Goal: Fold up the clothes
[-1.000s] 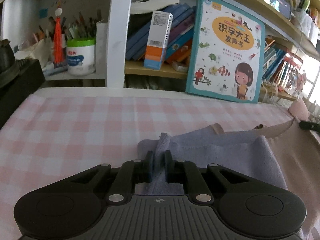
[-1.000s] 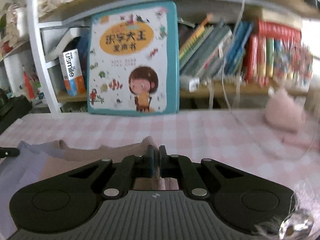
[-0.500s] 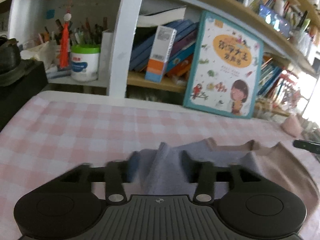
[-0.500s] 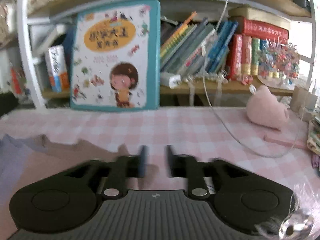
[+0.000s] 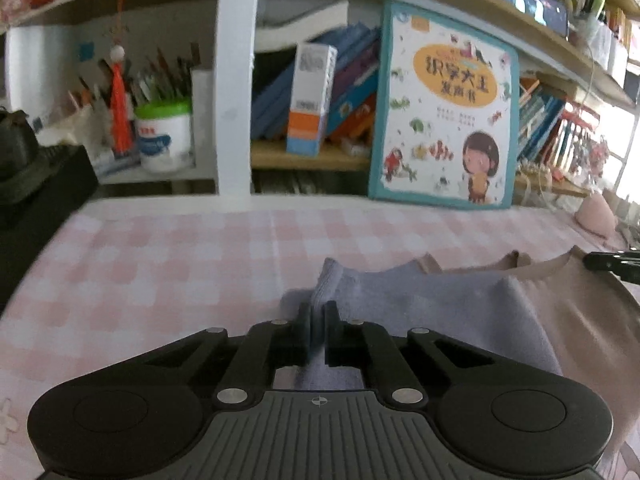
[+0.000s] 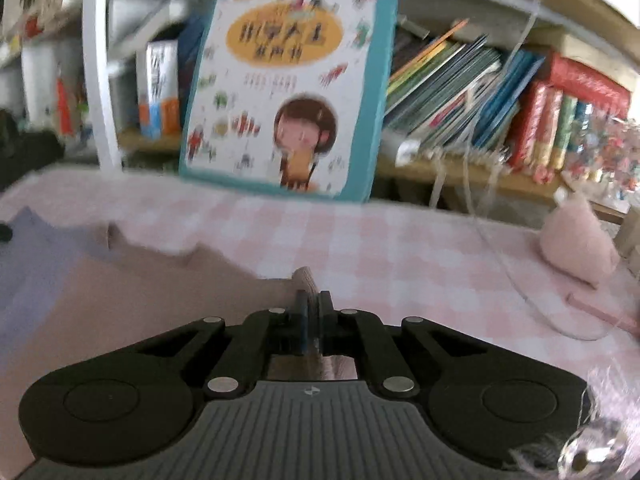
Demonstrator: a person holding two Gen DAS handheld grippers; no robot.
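A two-tone garment, lavender [image 5: 432, 300] on its left side and beige-pink [image 5: 580, 312] on its right, lies on the pink checked tablecloth [image 5: 160, 264]. My left gripper [image 5: 319, 312] is shut on a raised fold at the lavender edge. My right gripper [image 6: 314, 304] is shut on the beige edge [image 6: 306, 276] at the garment's right side. In the right wrist view the beige cloth [image 6: 140, 300] spreads left, with lavender [image 6: 24, 248] at the far left. The right gripper's fingertip [image 5: 612, 260] shows at the right edge of the left wrist view.
A bookshelf runs along the back, with a large children's book [image 5: 444, 108] leaning on it, a white upright [image 5: 236, 80], and a green-lidded tub [image 5: 166, 136]. A black object [image 5: 36, 184] stands at the left. A pink plush toy [image 6: 576, 240] and a thin cord [image 6: 504, 264] lie right.
Both grippers opened half a second ago and are now shut again on the garment's edges: the left on the lavender fold, the right on the beige edge.
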